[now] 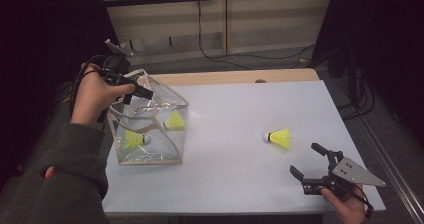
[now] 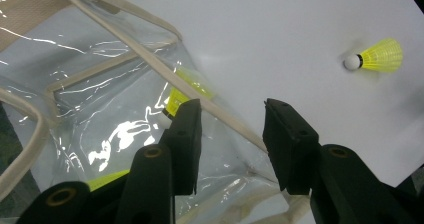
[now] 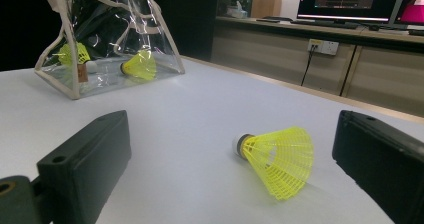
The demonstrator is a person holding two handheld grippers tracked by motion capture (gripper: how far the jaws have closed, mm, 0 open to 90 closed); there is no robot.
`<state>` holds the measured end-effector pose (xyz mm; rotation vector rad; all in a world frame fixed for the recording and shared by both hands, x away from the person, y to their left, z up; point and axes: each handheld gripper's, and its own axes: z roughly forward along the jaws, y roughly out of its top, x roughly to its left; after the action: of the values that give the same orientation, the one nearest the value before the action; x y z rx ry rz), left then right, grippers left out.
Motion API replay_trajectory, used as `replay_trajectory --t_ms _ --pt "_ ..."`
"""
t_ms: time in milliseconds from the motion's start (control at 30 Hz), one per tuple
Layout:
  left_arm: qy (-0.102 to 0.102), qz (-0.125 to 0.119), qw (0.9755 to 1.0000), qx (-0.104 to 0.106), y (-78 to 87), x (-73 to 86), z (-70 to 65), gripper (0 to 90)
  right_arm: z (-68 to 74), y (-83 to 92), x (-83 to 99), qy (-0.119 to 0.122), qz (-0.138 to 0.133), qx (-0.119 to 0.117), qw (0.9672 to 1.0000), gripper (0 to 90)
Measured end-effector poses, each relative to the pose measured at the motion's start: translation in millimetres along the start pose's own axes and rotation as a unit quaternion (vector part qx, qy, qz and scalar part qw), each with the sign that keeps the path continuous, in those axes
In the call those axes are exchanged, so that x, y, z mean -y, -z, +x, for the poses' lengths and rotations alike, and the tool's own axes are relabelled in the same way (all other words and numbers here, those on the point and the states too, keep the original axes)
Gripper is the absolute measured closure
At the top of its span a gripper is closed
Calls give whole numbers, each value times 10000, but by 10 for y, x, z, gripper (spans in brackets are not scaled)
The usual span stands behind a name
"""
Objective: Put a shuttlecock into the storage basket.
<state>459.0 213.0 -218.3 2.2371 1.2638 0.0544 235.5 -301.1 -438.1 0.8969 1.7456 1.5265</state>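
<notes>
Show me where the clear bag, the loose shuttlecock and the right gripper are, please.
clear bag (image 1: 172, 160): high view, on its bottom trim.
loose shuttlecock (image 1: 281, 138): high view, on its yellow skirt.
right gripper (image 1: 309, 160): high view, between its fingertips.

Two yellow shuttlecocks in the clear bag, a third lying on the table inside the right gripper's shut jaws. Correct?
Not quite: the right gripper is open. Its jaws stand wide apart, short of the loose shuttlecock, as the right gripper view shows. Two shuttlecocks in the clear bag is right.

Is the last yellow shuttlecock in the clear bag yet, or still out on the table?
Out. The shuttlecock lies on its side on the white table, apart from the clear bag, which already holds two others.
</notes>
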Motion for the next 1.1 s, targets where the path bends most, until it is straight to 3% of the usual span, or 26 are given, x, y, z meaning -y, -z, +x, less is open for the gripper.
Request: replay_trajectory --t_ms 133,1100 --pt "-82 -25 9999 150 0 -3 -53 547 0 -1 1 2 2 0 10000 20" --pt "-377 -39 9983 436 -130 -64 -399 327 -1 5 -6 2 -5 -14 10000 20"
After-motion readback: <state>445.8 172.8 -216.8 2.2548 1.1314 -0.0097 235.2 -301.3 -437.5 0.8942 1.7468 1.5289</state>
